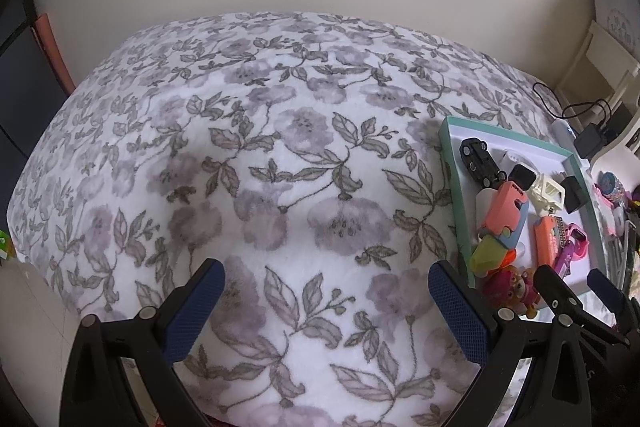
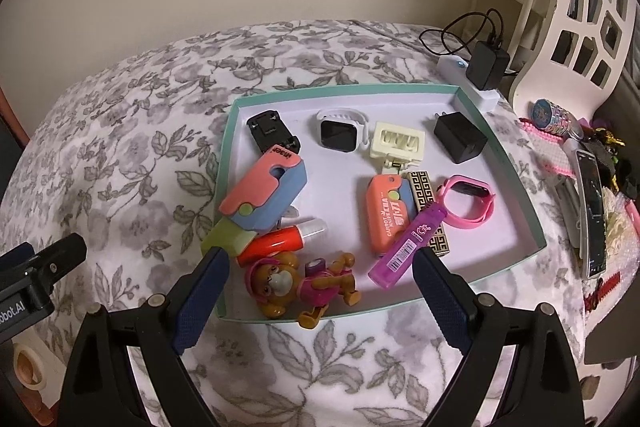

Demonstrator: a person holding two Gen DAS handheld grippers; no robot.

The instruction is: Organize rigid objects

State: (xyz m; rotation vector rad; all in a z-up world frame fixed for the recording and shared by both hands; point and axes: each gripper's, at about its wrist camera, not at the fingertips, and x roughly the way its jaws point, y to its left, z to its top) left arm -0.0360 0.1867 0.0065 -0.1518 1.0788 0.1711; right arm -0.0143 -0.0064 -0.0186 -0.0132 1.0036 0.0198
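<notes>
The right gripper (image 2: 316, 287) hangs spread and empty over the near edge of the shallow mint-green cardboard tray (image 2: 516, 167); the left gripper (image 1: 326, 303) is likewise released over the floral fleece blanket (image 1: 248, 155). The brown-and-pink plastic puppy figure (image 2: 304, 281) lies between the right fingers — light, stiff, probably slick; take the torso, not the thin limbs.

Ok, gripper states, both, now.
Left gripper: open, empty, over the blanket.
Right gripper: open, empty, over the near edge of the tray.
</notes>
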